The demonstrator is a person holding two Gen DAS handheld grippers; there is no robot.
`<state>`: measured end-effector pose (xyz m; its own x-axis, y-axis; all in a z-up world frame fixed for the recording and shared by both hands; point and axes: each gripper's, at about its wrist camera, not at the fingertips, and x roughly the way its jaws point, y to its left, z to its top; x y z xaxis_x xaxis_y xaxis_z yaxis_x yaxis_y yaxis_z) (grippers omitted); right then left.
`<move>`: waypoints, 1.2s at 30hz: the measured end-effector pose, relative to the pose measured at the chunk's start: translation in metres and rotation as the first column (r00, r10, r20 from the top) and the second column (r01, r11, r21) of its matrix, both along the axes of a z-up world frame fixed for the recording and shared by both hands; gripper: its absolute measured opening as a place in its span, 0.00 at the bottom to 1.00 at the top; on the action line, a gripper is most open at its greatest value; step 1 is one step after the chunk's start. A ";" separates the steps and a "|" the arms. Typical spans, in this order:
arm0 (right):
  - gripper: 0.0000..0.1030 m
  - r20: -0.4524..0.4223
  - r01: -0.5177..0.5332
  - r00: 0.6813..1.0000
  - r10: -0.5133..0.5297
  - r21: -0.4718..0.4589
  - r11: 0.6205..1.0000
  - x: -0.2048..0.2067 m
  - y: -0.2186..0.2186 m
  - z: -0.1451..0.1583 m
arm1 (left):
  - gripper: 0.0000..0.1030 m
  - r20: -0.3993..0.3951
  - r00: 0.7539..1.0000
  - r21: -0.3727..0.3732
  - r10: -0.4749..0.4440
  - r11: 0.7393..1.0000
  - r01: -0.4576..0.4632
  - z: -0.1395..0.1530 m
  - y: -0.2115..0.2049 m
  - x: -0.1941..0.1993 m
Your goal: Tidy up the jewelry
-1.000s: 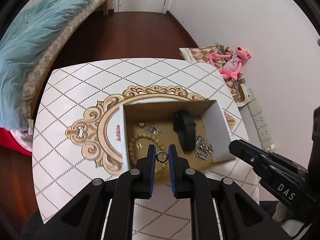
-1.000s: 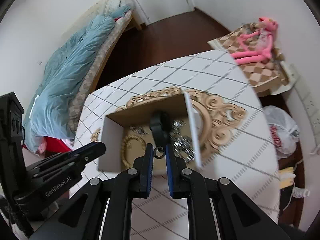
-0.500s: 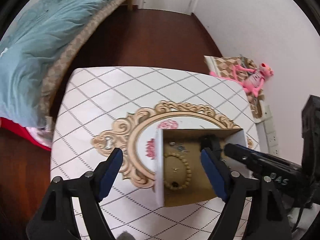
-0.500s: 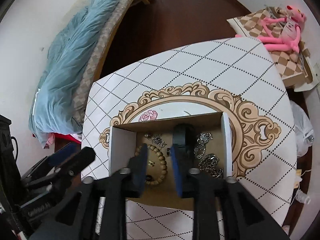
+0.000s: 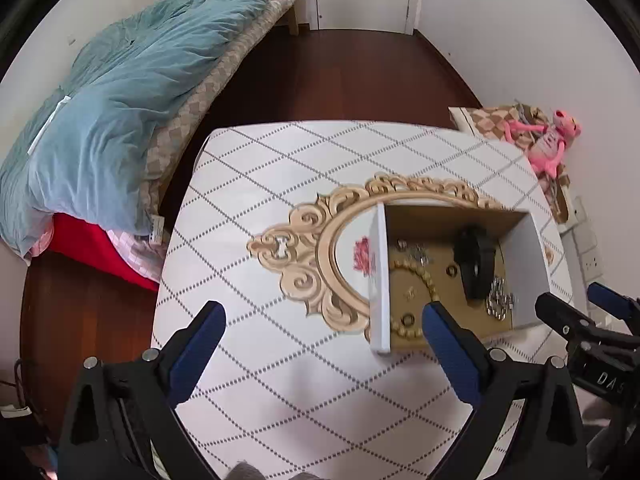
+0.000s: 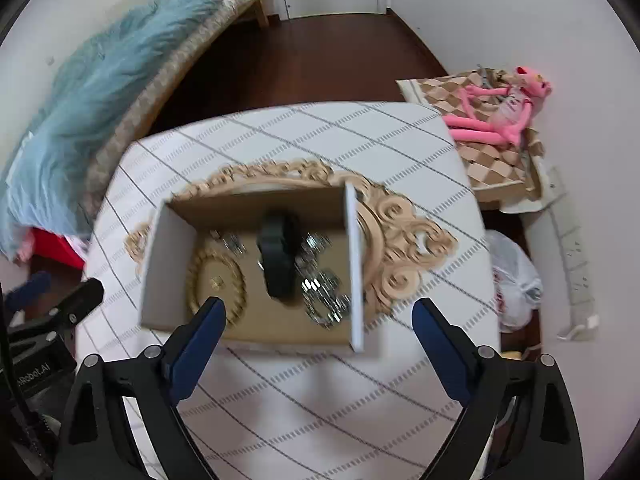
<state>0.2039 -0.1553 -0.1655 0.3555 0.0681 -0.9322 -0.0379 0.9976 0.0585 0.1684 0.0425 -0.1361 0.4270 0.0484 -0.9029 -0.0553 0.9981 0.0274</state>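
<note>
An open cardboard box (image 5: pixel 520 236) (image 6: pixel 170 248) sits on the white patterned table (image 5: pixel 280 208) (image 6: pixel 320 372). Inside lie a wooden bead bracelet (image 5: pixel 424 280) (image 6: pixel 196 276), a black watch (image 5: pixel 476 264) (image 6: pixel 278 264), silver chains (image 5: pixel 498 302) (image 6: pixel 324 296) and small rings (image 5: pixel 407 320). My left gripper (image 5: pixel 324 316) is open and empty, above the table left of the box. My right gripper (image 6: pixel 318 312) is open and empty, above the box's near edge; it also shows at the right of the left wrist view (image 5: pixel 576 320).
A bed with a blue duvet (image 5: pixel 120 120) (image 6: pixel 100 88) stands to the left. A pink plush toy (image 5: pixel 548 144) (image 6: pixel 496 112) lies on a checked cushion by the right wall. A plastic bag (image 6: pixel 512 280) sits on the dark wood floor.
Both grippers have opened wide and let go of the small rings they held over the box. Both have pulled back and up; the left one moved left.
</note>
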 end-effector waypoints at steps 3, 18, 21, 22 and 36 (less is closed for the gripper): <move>0.98 0.001 0.008 1.000 -0.008 -0.038 0.999 -0.013 -0.002 0.002 | 0.97 -0.009 1.000 -0.008 -0.003 1.000 0.003 0.002 -0.006 -0.011; 0.98 0.175 0.066 0.983 -0.053 -0.068 0.996 -0.092 -0.016 0.116 | 0.97 0.133 0.991 -0.031 -0.032 0.999 0.036 0.101 -0.024 -0.078; 0.98 0.214 0.069 0.975 -0.053 -0.066 0.995 -0.111 -0.017 0.141 | 0.97 0.171 0.985 -0.019 -0.039 0.999 0.042 0.124 -0.026 -0.096; 0.98 0.229 0.069 0.972 -0.052 -0.067 0.995 -0.119 -0.017 0.151 | 0.97 0.183 0.982 -0.019 -0.037 0.999 0.041 0.132 -0.025 -0.103; 0.99 0.385 0.071 0.922 -0.036 -0.076 0.995 -0.193 -0.014 0.250 | 0.97 0.290 0.957 -0.034 -0.020 0.999 0.031 0.204 -0.024 -0.162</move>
